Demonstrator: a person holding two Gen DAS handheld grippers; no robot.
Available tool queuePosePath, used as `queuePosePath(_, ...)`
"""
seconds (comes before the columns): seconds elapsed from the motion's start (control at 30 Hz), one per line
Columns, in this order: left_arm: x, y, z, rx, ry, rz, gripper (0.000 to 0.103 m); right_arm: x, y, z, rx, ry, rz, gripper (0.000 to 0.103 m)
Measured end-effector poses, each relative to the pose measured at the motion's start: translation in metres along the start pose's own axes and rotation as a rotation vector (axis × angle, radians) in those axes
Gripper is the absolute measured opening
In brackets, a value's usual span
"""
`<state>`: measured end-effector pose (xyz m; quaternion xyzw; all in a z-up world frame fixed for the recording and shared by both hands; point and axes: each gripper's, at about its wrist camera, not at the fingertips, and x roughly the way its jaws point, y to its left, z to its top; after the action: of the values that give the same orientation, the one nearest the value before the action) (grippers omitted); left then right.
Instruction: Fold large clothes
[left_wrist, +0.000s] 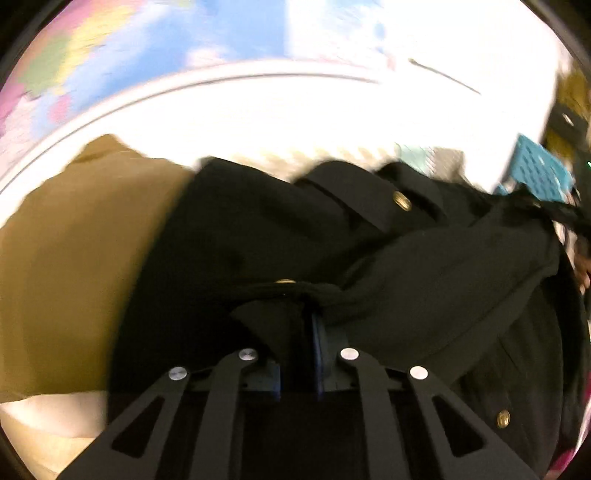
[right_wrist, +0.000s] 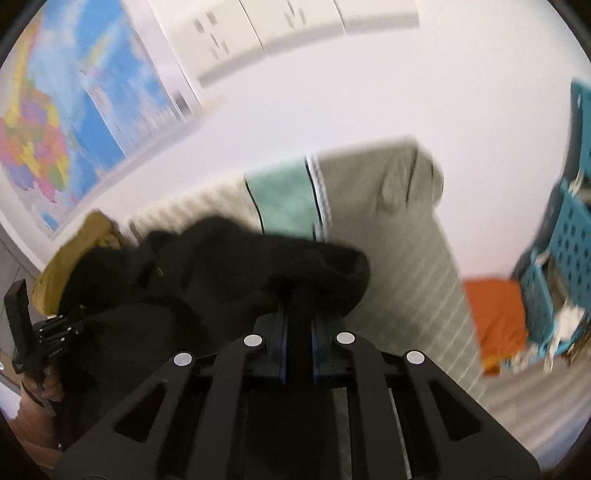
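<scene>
A large black coat (left_wrist: 280, 229) with brass buttons (left_wrist: 402, 201) hangs bunched between both grippers. My left gripper (left_wrist: 308, 306) is shut on a fold of the coat near a button. My right gripper (right_wrist: 299, 291) is shut on another bunched edge of the same black coat (right_wrist: 207, 266), held up in the air. The left gripper with the hand that holds it (right_wrist: 40, 332) shows at the left edge of the right wrist view. Both views are motion-blurred.
A mustard-brown garment (left_wrist: 74, 258) lies to the left; it also shows in the right wrist view (right_wrist: 85, 240). A grey striped, mint and cream folded stack (right_wrist: 388, 229) lies ahead. An orange cloth (right_wrist: 495, 317) and a teal basket (right_wrist: 565, 251) are at right. A map (right_wrist: 74, 110) hangs on the wall.
</scene>
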<state>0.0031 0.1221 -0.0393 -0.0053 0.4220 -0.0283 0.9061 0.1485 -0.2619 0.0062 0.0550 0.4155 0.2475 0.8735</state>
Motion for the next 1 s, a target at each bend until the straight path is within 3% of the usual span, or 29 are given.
queuePosePath(0.07, 0.0, 0.006, -0.003, -0.006, -0.008, 0.039, 0.011, -0.001, 0.002, 0.001, 0.011, -0.014, 0.014, 0.036)
queuePosePath(0.1, 0.003, 0.002, -0.006, 0.027, -0.001, 0.057, 0.013, 0.008, 0.003, -0.002, 0.008, 0.042, -0.002, 0.047)
queuePosePath(0.2, 0.009, -0.01, -0.017, 0.101, 0.048, 0.082, 0.027, 0.024, 0.01, -0.012, -0.053, 0.103, -0.121, 0.047)
queuePosePath(0.23, 0.004, -0.01, -0.02, 0.109, 0.034, 0.079, 0.033, 0.024, 0.011, -0.013, -0.05, 0.105, -0.133, 0.047)
queuePosePath(0.3, -0.011, -0.006, -0.021, 0.103, -0.002, 0.074, 0.055, 0.018, 0.013, -0.014, -0.033, 0.08, -0.127, 0.047)
queuePosePath(0.37, -0.032, 0.004, -0.023, 0.082, -0.05, 0.035, 0.061, 0.008, 0.017, -0.014, -0.034, 0.039, -0.163, 0.047)
queuePosePath(0.47, -0.071, 0.018, -0.026, 0.083, -0.138, 0.036, 0.077, -0.006, 0.028, -0.016, -0.041, -0.02, -0.131, 0.047)
queuePosePath(0.57, -0.095, 0.035, -0.036, 0.105, -0.178, 0.078, 0.084, -0.004, 0.05, -0.022, -0.111, 0.0, -0.075, 0.049)
queuePosePath(0.6, -0.099, 0.038, -0.038, 0.106, -0.176, 0.096, 0.085, 0.001, 0.055, -0.023, -0.124, 0.033, -0.056, 0.062)
queuePosePath(0.7, -0.103, 0.057, -0.058, 0.097, -0.122, 0.098, 0.087, 0.017, 0.072, -0.032, -0.142, 0.113, -0.065, 0.062)
queuePosePath(0.87, -0.089, 0.068, -0.099, 0.125, 0.0, 0.081, 0.089, 0.006, 0.14, -0.056, -0.252, 0.131, 0.2, 0.064)
queuePosePath(1.0, -0.09, 0.082, -0.122, 0.12, 0.056, 0.028, 0.088, 0.009, 0.203, -0.085, -0.346, 0.217, 0.438, 0.07)
